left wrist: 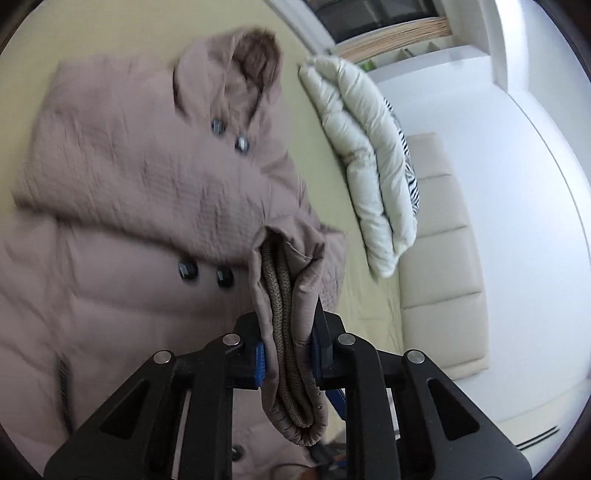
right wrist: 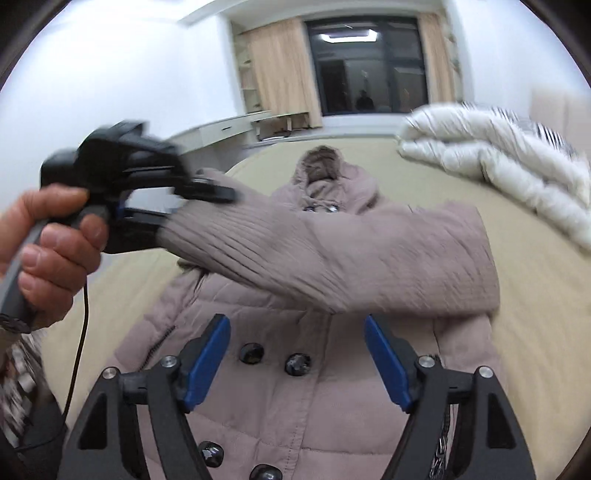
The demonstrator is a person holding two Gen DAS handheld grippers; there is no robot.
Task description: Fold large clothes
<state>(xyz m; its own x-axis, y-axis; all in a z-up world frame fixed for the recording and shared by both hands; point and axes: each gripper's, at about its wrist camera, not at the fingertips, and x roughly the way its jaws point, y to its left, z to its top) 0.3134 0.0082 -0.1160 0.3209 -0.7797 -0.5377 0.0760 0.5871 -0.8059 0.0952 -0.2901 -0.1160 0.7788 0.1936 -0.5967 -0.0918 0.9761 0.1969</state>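
Note:
A mauve padded coat (left wrist: 122, 192) with dark buttons and a hood lies front-up on a beige bed (left wrist: 110, 33); it also shows in the right wrist view (right wrist: 295, 398). My left gripper (left wrist: 288, 354) is shut on the sleeve cuff (left wrist: 286, 332), whose knit lining shows between the pads. In the right wrist view the left gripper (right wrist: 173, 210) holds that sleeve (right wrist: 332, 251) stretched across the coat's chest. My right gripper (right wrist: 297, 354) is open and empty, just above the coat's buttons.
A folded white puffy quilt (left wrist: 365, 155) lies on the bed beside the coat, also seen in the right wrist view (right wrist: 498, 166). A cream padded headboard (left wrist: 439, 258) runs along one side. A window (right wrist: 365, 66), curtains and a desk stand beyond the bed.

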